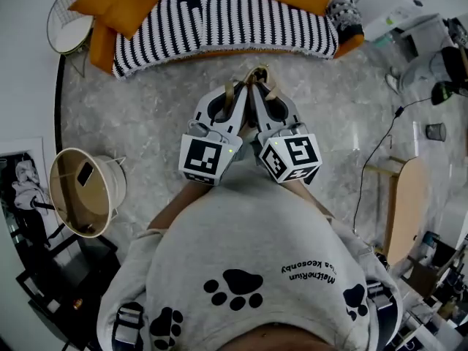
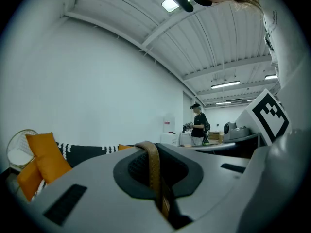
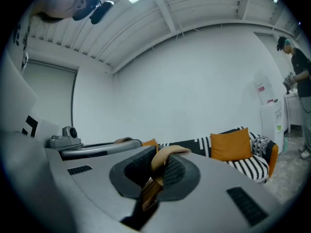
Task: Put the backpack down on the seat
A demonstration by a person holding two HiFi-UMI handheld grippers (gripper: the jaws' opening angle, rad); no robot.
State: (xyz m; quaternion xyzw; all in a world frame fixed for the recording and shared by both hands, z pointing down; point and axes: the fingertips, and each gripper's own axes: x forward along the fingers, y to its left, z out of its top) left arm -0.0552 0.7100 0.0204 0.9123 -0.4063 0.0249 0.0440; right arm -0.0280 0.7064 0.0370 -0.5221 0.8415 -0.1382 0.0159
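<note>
Both grippers are raised side by side in front of the person's chest, tips pointing toward the seat. My left gripper (image 1: pixel 235 93) (image 2: pixel 155 154) is shut on a tan strap (image 2: pixel 154 171) that runs up between its grey fingers (image 2: pixel 97 188). My right gripper (image 1: pixel 259 93) (image 3: pixel 158 171) is shut on a second tan strap (image 3: pixel 164 155), which loops over its tips. The two straps meet above the tips in the head view (image 1: pixel 256 74). The backpack's body is hidden. The seat is a sofa with a black-and-white striped cover (image 1: pixel 234 20) (image 3: pixel 245 165) and orange cushions (image 1: pixel 117 2) (image 2: pixel 46 157) (image 3: pixel 232 144).
A round tan basket-like stand (image 1: pixel 84 192) sits at the left on the marbled floor (image 1: pixel 131 115). A white wire side table (image 1: pixel 67 20) stands by the sofa's left end. A black cable (image 1: pixel 376 156) and a wooden piece (image 1: pixel 406 203) lie to the right. A person (image 2: pixel 198 125) stands far off.
</note>
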